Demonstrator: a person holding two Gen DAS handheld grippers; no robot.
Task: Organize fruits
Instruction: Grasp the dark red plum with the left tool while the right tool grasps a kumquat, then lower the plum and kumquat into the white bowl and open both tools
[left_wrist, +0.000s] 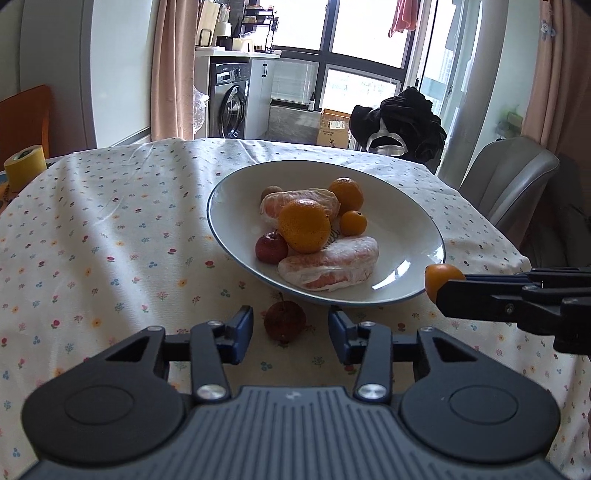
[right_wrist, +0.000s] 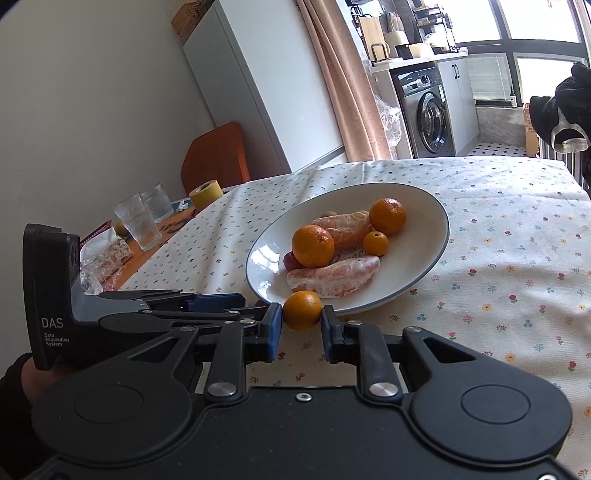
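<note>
The right tool (right_wrist: 302, 320) is clamped on a small round orange citrus fruit (right_wrist: 302, 309); the white blue-rimmed ceramic plate (right_wrist: 441, 242) lies at its twelve o'clock. The left tool (left_wrist: 290, 325) stands apart around a dark red wrinkled fruit (left_wrist: 284, 320) on the bench.

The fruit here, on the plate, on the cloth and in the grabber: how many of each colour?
Orange round fruits: 4, with three on the plate and one small orange pinched in the right gripper.
Dark red fruits: 2, one on the plate, one on the tablecloth.
Pink peeled segments: 2.
Brownish fruit: 1.
Total: 9.
</note>
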